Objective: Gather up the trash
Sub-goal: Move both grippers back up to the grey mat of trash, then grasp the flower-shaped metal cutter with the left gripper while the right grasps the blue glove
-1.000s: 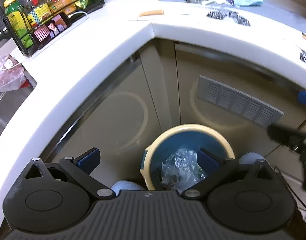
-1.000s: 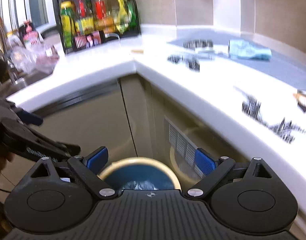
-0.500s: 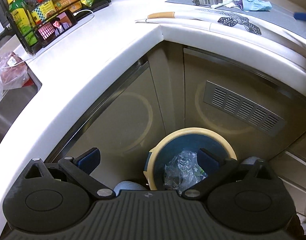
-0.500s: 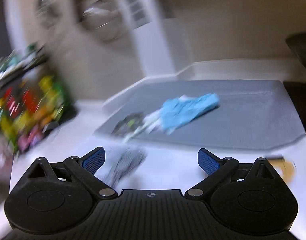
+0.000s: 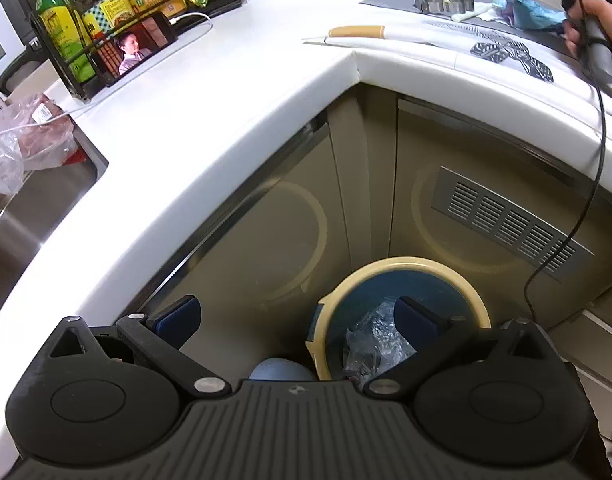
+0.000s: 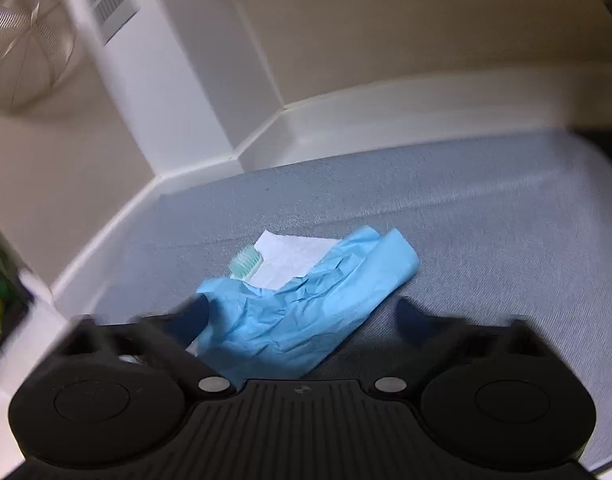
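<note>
Blue glove (image 6: 306, 308) lies between the right gripper's (image 6: 301, 316) closing jaws.

Light-blue crumpled wrapper (image 6: 306, 312), grey mat (image 6: 486, 220)

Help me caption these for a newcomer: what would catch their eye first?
The crumpled light-blue glove on the grey mat, lying between the closing jaws of the right gripper, not yet pinched, with white paper beside it. Next, the yellow-rimmed blue bin on the floor below the counter corner, holding clear plastic, under the open left gripper.
</note>
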`<state>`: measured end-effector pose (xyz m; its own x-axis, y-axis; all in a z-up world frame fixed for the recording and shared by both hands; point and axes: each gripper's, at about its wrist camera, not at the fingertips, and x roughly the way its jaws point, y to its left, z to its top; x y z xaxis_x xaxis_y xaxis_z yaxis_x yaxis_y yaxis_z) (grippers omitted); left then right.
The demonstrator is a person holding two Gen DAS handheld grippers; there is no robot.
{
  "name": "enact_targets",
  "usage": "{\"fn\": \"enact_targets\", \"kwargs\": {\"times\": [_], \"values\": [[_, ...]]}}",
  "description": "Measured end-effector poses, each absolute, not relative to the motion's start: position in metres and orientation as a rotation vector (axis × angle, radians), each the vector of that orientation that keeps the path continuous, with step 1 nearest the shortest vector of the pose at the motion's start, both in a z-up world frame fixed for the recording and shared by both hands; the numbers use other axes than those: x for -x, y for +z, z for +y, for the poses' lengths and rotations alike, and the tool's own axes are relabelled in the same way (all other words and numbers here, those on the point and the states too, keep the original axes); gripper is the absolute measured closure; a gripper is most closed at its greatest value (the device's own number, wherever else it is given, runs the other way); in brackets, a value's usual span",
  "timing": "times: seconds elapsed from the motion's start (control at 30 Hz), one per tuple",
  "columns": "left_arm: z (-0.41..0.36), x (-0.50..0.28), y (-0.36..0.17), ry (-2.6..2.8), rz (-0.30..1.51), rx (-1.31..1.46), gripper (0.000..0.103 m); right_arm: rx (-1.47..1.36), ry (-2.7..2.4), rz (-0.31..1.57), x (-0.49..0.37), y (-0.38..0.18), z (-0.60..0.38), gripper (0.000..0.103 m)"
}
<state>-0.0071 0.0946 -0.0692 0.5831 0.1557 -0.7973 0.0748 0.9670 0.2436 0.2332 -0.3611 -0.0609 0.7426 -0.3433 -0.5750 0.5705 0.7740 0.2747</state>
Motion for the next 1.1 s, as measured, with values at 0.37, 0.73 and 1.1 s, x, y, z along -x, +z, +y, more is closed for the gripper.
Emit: {"fn": "enact_targets", "kwargs": {"times": [0.37, 0.73, 1.1], "values": [[0.06, -0.037, -0.028, 0.013, 0.8, -0.311, 0.0, -0.472, -0.388, 0.392, -0.126, -0.058, -0.388, 0.053], [-0.021, -0.187, 0.035, -0.12, 0.708, -0.167, 0.0, -0.664, -0.339, 0.383, -0.116, -0.073, -0.416, 0.051], [-0.1, -0.327, 0.003, -0.101, 0.871, -0.061, 0.0, -0.703, -0.319, 0.365, -0.113, -0.071, -0.422, 0.05]]}}
